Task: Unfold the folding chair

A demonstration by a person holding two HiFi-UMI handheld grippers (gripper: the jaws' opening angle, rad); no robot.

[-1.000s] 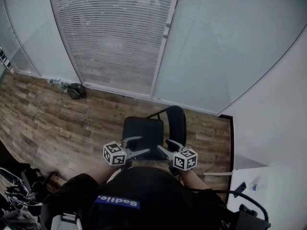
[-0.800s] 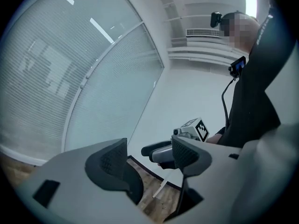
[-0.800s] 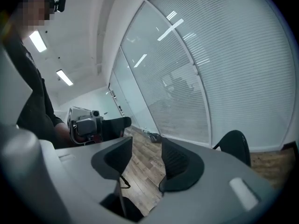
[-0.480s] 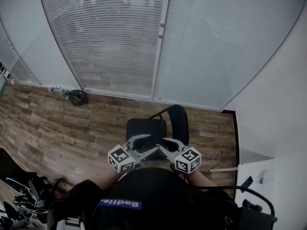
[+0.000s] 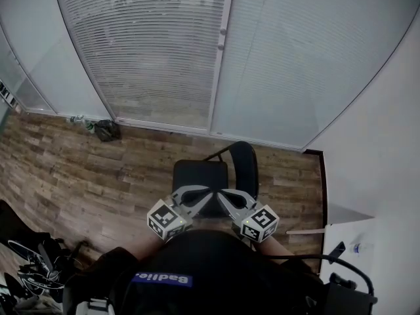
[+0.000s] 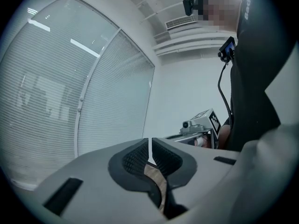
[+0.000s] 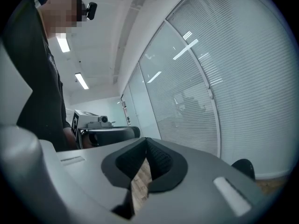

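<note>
**A:** Both of your grippers have just clenched. Your left gripper (image 6: 149,152) has been closing, and its ribbed pads now stand only a sliver apart with nothing between them. Your right gripper (image 7: 146,155) has come pad to pad and is just as empty.

**B:** A second ago your jaws were spread wide, low over the near edge of the seat. Now you've drawn both up toward you, with the tips nearly meeting. The folding chair (image 5: 200,176) stands at twelve o'clock just beyond them, and you aren't touching it.

**A:** That looks to me like a release after the work. The seat lies flat and the backrest (image 5: 244,163) stands upright at the seat's two o'clock. I'd judge your unfolding done, or nearly so.

**B:** As for what you're handling, the seat is a matte black, squarish pad with rounded corners. The backrest is a rounded black panel, and the frame (image 5: 216,155) is thin dark tube. The chair rests on a wood-grain plank floor (image 5: 79,176). At twelve o'clock beyond it is a glass wall with fine horizontal blinds (image 5: 151,51).
</note>
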